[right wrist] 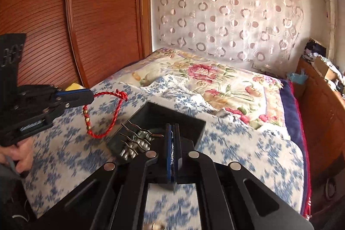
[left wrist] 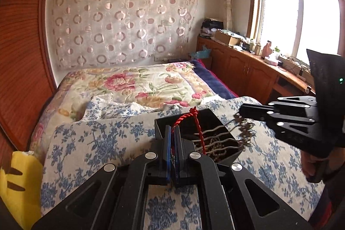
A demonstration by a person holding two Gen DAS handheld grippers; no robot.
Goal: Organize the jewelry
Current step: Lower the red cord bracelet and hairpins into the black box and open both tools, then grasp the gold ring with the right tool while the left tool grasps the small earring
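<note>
- Two black two-finger grippers are held over a blue-flowered white bedspread (right wrist: 248, 150).
- A red braided cord bracelet with gold beads (right wrist: 103, 115) is clenched by the left gripper (right wrist: 91, 96), above the bedspread.
- A hairpin-like silver metal ornament (left wrist: 243, 128) is pinched by the right gripper (left wrist: 240, 112), over the black rectangular tray (right wrist: 172, 115).

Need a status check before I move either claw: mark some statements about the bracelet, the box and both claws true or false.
1. The left claw is shut on the red cord bracelet. True.
2. The red cord bracelet lies fully inside the black box. False: it hangs from the left claw, beside the box.
3. The black box sits on the blue floral bedspread. True.
4. The right claw is open and empty. False: it is shut on a silver chain.
5. The red cord bracelet carries gold beads. True.
</note>
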